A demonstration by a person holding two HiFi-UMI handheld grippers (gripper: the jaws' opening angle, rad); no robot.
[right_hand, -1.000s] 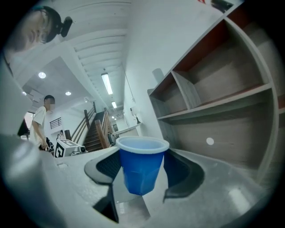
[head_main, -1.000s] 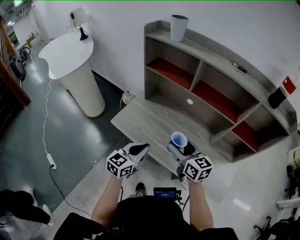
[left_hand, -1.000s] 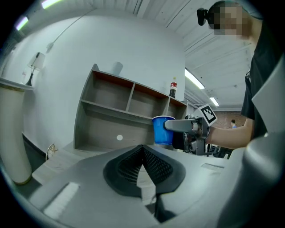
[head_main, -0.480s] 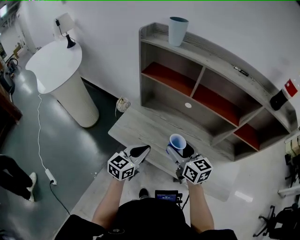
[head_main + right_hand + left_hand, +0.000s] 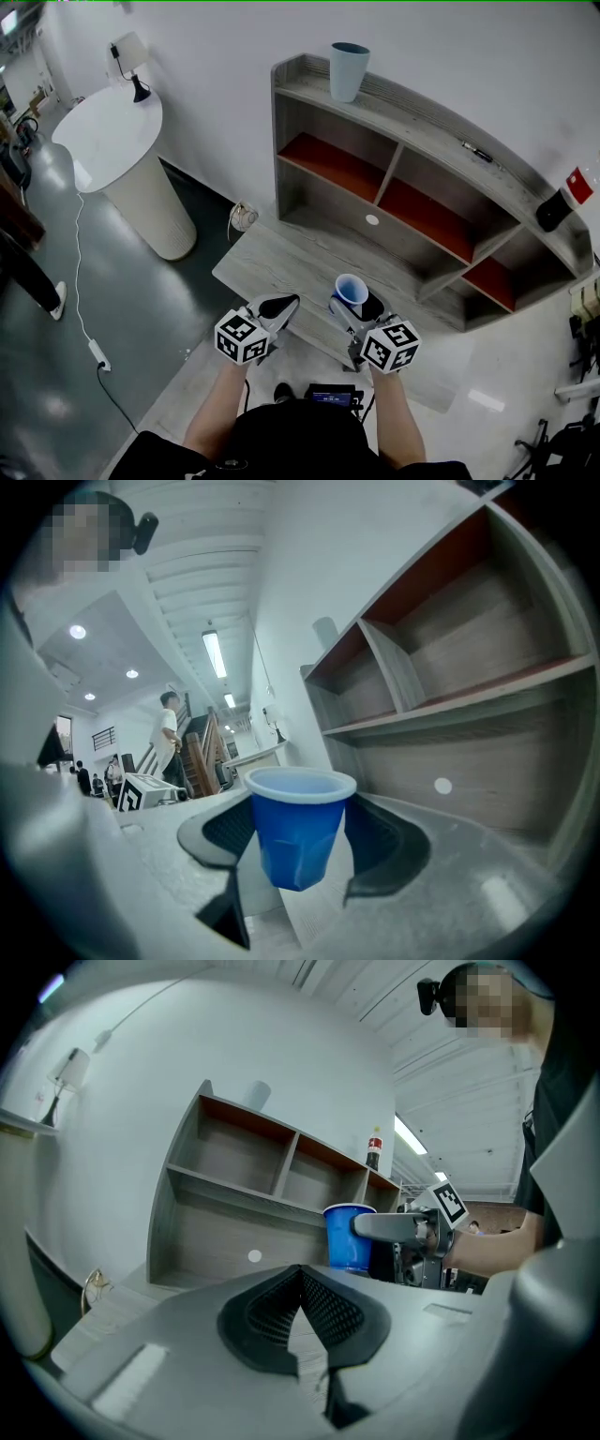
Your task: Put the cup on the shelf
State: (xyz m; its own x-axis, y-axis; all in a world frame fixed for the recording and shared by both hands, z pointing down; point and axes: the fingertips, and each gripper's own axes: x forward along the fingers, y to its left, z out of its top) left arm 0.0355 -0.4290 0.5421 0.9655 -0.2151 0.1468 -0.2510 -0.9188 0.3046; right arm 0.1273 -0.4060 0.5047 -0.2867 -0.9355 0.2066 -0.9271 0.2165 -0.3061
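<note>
White round pedestal table [image 5: 112,122] at the left by the white wall [image 5: 216,56], small lamp [image 5: 131,49] with a pale shade on its far edge; white cable [image 5: 80,272] trailing over the dark glossy floor [image 5: 141,309] to a power strip [image 5: 99,352]; coiled cord [image 5: 242,217] at the wall's foot; low grey wooden table [image 5: 272,272]; pale blue-grey tumbler [image 5: 348,70] upright, high up; black bottle [image 5: 560,202] with red label, far right; someone's leg and shoe [image 5: 37,281] at the left edge.
</note>
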